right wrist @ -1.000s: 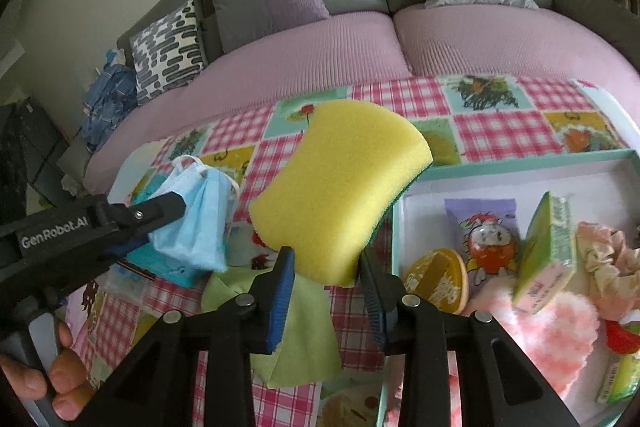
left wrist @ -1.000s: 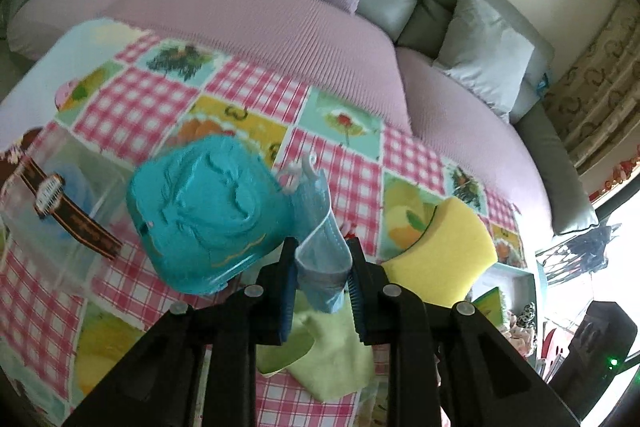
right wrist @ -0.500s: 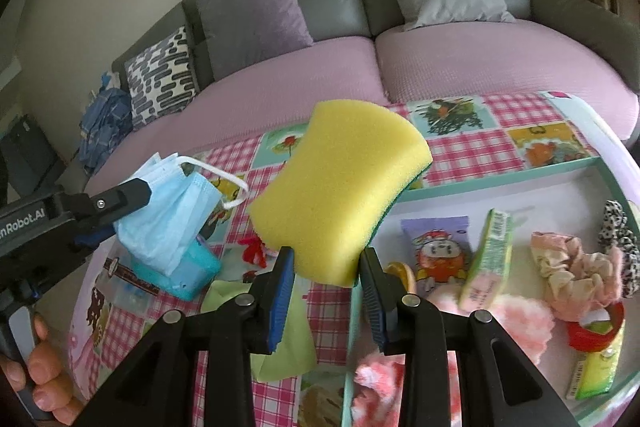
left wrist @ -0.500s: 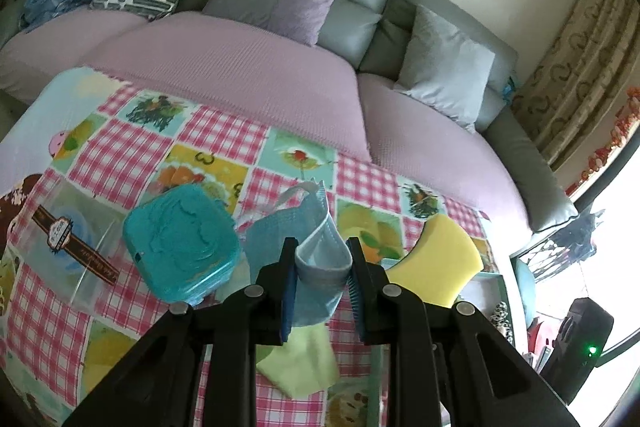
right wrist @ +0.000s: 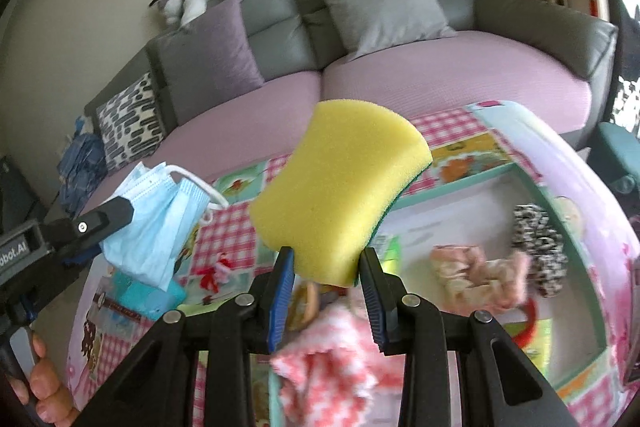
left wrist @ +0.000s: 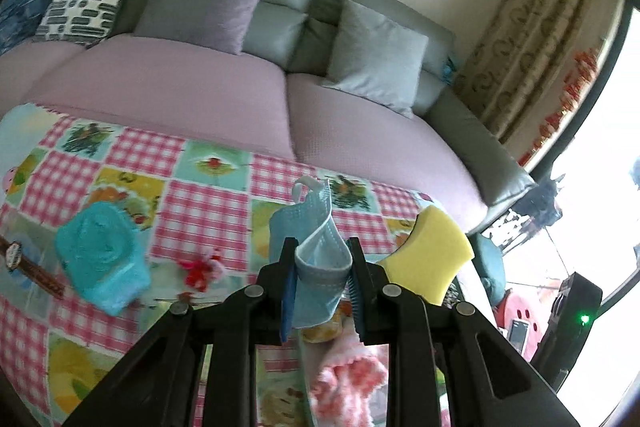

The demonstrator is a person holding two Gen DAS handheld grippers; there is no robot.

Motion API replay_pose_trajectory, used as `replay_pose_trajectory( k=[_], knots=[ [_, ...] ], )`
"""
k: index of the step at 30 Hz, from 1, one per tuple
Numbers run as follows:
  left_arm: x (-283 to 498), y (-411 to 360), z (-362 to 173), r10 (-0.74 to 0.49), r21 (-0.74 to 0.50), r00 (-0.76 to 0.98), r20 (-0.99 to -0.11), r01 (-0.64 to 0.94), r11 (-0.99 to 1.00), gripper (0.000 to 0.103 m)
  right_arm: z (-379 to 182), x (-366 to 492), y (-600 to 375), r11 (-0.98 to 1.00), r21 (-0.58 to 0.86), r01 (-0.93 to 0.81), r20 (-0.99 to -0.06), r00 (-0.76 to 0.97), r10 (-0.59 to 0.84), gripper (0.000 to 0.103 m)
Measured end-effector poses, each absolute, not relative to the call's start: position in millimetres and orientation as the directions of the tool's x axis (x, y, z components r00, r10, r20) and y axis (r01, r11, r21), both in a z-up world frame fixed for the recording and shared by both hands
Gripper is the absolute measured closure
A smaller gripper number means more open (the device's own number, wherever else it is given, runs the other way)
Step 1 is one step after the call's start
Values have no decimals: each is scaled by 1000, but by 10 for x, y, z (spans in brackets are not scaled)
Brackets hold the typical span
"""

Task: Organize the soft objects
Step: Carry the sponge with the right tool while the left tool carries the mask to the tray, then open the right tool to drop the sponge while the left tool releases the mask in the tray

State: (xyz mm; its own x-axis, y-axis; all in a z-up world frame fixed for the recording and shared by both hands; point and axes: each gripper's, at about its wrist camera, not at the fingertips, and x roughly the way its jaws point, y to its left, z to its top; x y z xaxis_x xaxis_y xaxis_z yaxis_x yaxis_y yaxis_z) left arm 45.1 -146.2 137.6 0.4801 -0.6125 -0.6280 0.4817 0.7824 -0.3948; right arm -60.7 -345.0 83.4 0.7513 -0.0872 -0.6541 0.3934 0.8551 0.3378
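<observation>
Left tongs [left wrist: 322,277]: clamped on a folded blue mask [left wrist: 316,259], held in the air above the table [left wrist: 204,203]; one ear loop sticks up free.
Right tongs [right wrist: 326,273]: clamped on the lower edge of a yellow sponge [right wrist: 340,191], its green scrub side facing the tray [right wrist: 452,187]; most of the sponge stands out beyond the pads.
Tray: on the right part of the table, already holding a pink fluffy cloth [right wrist: 328,367], scrunchies [right wrist: 480,275] and small packets.
Mask vs tray: left of the tray, above the table's chequered cloth.
Sponge vs tray: above the tray's near left corner, well clear of its floor.
Left of tray: a teal pouch [left wrist: 100,259] and a small red trinket [left wrist: 202,267] lie on the table.
Step, as I judge it: both soft things are on their way to the tray.
Risk 1: the sponge is pinched only at its edge, so a quick swing could let it twist or slip out.
Risk 2: the mask's loose loop could snag on the tray rim or on a tong tip at release.
Risk 3: the two tongs are near each other; aiming for the same corner could make them knock together.
Risk 4: a drop from this height could bounce the sponge off the crowded tray.
</observation>
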Motion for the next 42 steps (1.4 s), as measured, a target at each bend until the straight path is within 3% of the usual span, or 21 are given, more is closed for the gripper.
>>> replay_pose_trajectory(
  k=[14,26,42],
  knots=[
    [295,-2076,1108,-705,-455,327,-629,580,676,79,641,-996,-4093,764,350,542,-698,695,-174,68],
    [544,-2277,444,-704,-558,213,-677,474,681,79,253,-851,-4192,747,341,570,-767,629,-130,67],
    [620,-2370,211,-610,-484,197,-768,446,753,78,191,-783,-4208,741,321,590,-787,601,-137,64]
  ],
)
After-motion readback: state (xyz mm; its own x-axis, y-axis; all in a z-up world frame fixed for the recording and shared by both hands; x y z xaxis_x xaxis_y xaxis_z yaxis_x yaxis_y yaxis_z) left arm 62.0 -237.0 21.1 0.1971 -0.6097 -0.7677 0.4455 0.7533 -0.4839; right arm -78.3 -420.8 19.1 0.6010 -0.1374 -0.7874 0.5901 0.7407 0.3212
